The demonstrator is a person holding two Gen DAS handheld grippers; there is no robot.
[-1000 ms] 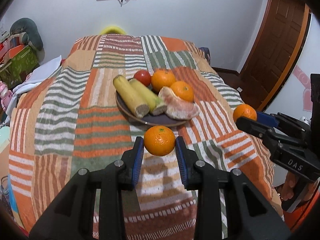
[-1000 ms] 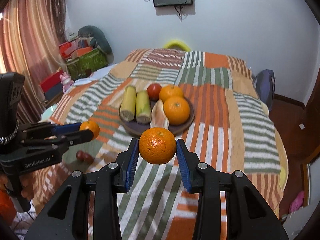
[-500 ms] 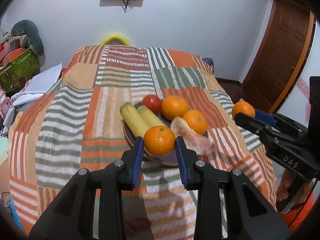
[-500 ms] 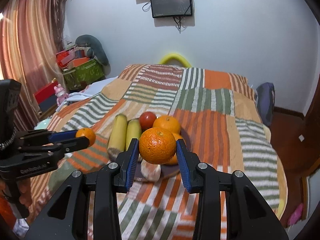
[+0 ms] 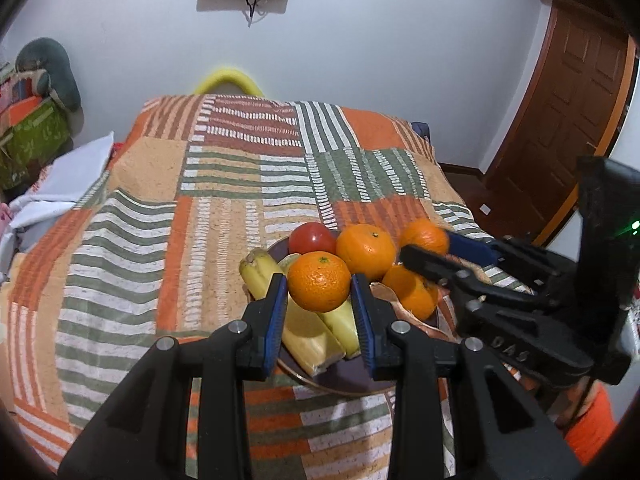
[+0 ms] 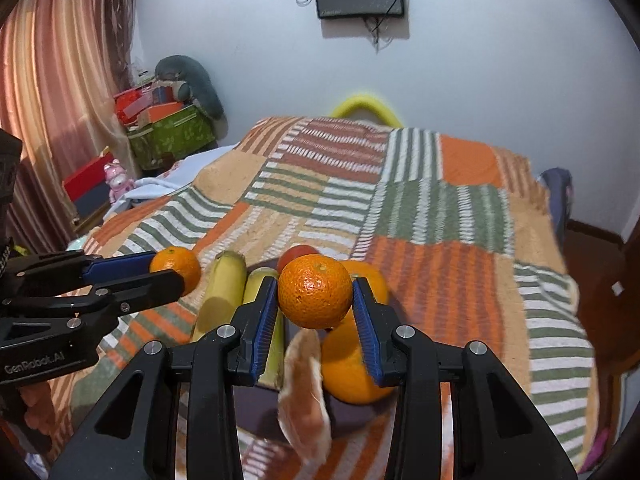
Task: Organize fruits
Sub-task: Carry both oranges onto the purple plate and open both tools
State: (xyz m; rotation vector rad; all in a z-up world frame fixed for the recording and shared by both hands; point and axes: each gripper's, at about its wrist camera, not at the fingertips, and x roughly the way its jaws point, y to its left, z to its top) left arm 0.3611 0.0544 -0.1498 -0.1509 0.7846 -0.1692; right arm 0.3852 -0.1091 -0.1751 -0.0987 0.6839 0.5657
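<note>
On the left, the left gripper [image 5: 319, 308] is clamped on a small orange [image 5: 319, 281], its blue pads pressing the two sides at the widest part, and it hangs above the near bananas [image 5: 296, 320] on the dark plate [image 5: 344, 384]. I judge this fruit light and round, with firm but slightly soft skin, so a hold across the middle is the safest, because it can roll out. In the middle, the plate on the striped bedcover [image 5: 160, 240] already carries a tomato [image 5: 312, 238], two more oranges and a peeled piece [image 6: 304, 392], so free room is small. On the right, the right gripper [image 6: 315, 312] is clamped the same way on a second orange [image 6: 315, 297], above the plate; both grippers are near each other and may collide
</note>
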